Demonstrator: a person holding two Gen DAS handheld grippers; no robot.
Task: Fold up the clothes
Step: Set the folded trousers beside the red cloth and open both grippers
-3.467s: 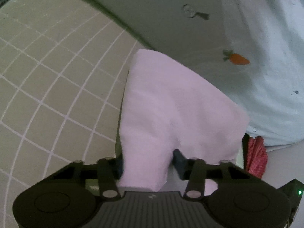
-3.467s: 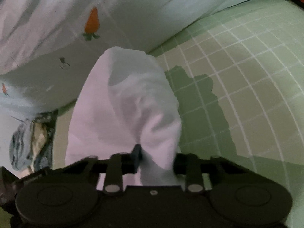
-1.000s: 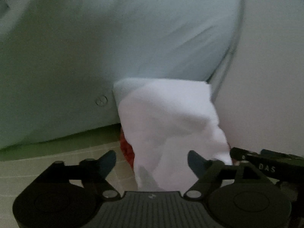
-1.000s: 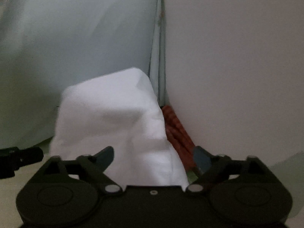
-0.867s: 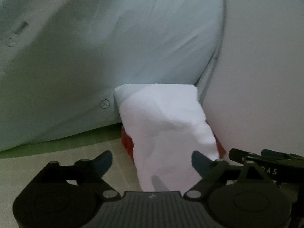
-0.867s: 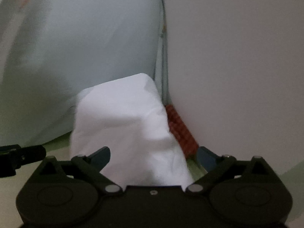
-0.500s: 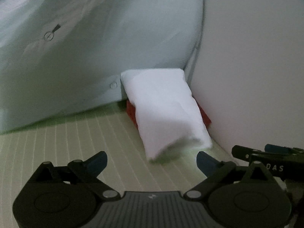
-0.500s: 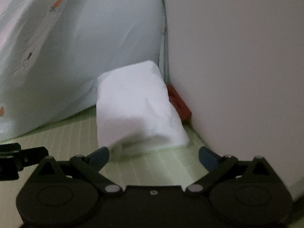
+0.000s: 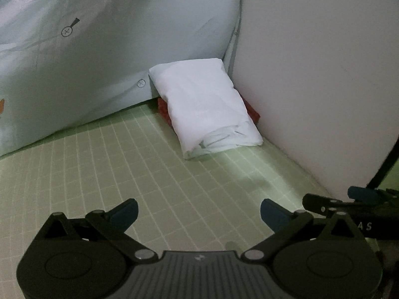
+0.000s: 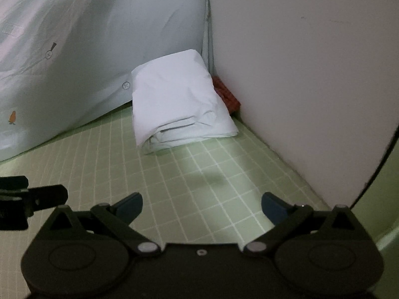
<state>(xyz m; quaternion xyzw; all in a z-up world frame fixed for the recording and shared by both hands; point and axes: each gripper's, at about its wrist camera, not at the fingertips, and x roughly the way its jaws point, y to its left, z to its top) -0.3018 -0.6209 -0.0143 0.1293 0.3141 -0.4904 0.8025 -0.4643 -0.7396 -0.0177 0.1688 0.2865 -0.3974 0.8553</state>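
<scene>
Ahead of the black grippers' blue fingertips (image 9: 126, 211) lies a plain white folded garment (image 9: 207, 107) over a red textured cloth (image 10: 225, 94). Beneath, the mat (image 10: 199, 174) is pale green with a white grid. Left, pale blue bedding (image 10: 87, 37) carries small orange carrots.

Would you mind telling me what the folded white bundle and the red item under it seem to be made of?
Folded white bundle: thin, matte woven fabric, probably cotton; soft creases and layered edges at its open end. Red item: looks like coarser knit or waffle-textured cloth, given its ribbed surface, though mostly hidden.
</scene>
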